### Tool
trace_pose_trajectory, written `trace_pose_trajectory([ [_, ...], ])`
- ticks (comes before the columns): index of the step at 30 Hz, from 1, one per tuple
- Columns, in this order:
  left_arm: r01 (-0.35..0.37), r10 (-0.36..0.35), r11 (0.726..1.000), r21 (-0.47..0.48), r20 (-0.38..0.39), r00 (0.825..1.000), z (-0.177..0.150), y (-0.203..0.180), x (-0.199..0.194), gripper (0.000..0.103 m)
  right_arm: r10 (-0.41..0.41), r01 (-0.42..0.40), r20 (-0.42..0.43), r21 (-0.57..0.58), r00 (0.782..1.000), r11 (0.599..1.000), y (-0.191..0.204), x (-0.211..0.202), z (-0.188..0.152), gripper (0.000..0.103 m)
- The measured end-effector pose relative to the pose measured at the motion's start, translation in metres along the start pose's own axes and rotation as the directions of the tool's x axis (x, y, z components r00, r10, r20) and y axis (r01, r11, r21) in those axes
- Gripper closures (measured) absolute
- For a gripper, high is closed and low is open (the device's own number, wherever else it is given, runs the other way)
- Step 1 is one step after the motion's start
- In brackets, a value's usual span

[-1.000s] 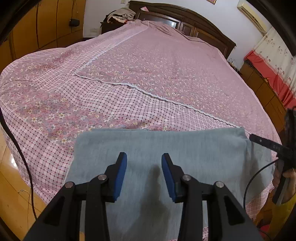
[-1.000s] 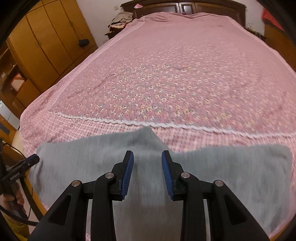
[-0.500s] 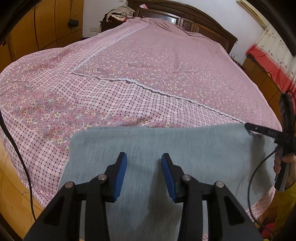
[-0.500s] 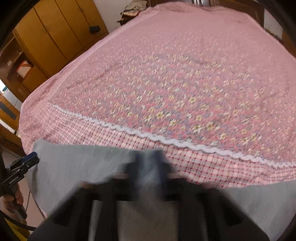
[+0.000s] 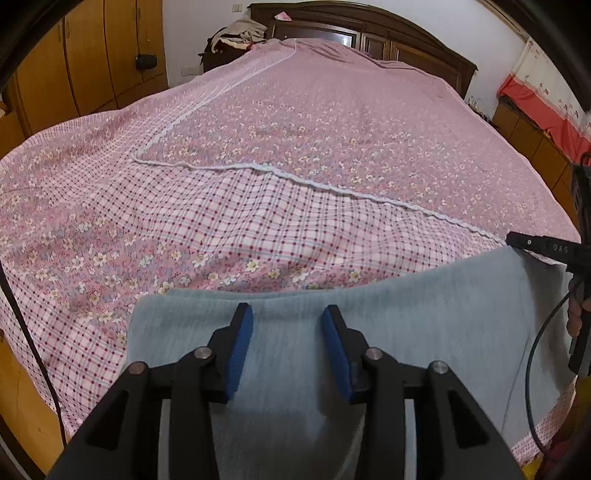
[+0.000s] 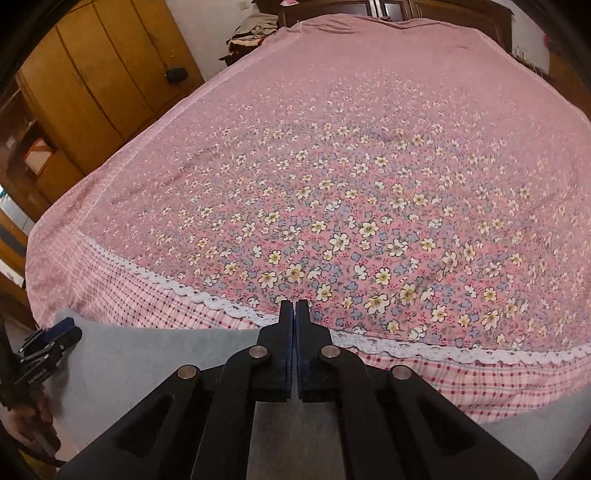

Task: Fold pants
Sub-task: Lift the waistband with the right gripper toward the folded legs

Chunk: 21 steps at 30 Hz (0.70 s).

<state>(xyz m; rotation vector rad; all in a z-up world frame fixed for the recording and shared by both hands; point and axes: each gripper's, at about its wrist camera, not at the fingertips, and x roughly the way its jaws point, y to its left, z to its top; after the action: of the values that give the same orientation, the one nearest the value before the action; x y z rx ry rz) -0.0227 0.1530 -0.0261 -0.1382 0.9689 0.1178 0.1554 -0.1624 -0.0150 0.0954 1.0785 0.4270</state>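
Observation:
Grey-blue pants (image 5: 443, 314) lie flat across the near edge of the bed. My left gripper (image 5: 287, 308) hovers open over their left part, its blue pads apart just short of the far edge, gripping nothing. In the right wrist view the left gripper (image 6: 70, 325) sits at the left corner of the pants (image 6: 147, 362). My right gripper (image 6: 294, 302) is shut at the pants' far edge, over the lace trim. The left wrist view has the right gripper (image 5: 511, 239) pinching the upper right corner, and the cloth rises toward it.
The bed (image 5: 332, 129) carries a pink floral cover with a checked border and white lace trim (image 6: 443, 350). Wooden wardrobes (image 6: 92, 74) stand at the left and a dark headboard (image 5: 369, 33) at the far end. A black cable (image 5: 535, 350) hangs at the right.
The right gripper's jaws went from apart to shut and it slid forward to the pants' far edge. My left gripper also moved forward toward that edge, still open.

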Motion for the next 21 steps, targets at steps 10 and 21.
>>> trace_pose_trajectory([
  [10, 0.091, -0.091, 0.996, 0.011, -0.011, 0.996, 0.004, -0.024, -0.017, 0.061, -0.027, 0.009, 0.110, 0.165, 0.994, 0.986, -0.038, -0.085, -0.031, 0.085],
  [21, 0.172, -0.170, 0.977, 0.125, -0.028, 0.985, 0.011, -0.089, -0.020, 0.061, -0.241, 0.185, 0.154, 0.309, 0.958, 0.933, -0.109, -0.159, -0.088, 0.080],
])
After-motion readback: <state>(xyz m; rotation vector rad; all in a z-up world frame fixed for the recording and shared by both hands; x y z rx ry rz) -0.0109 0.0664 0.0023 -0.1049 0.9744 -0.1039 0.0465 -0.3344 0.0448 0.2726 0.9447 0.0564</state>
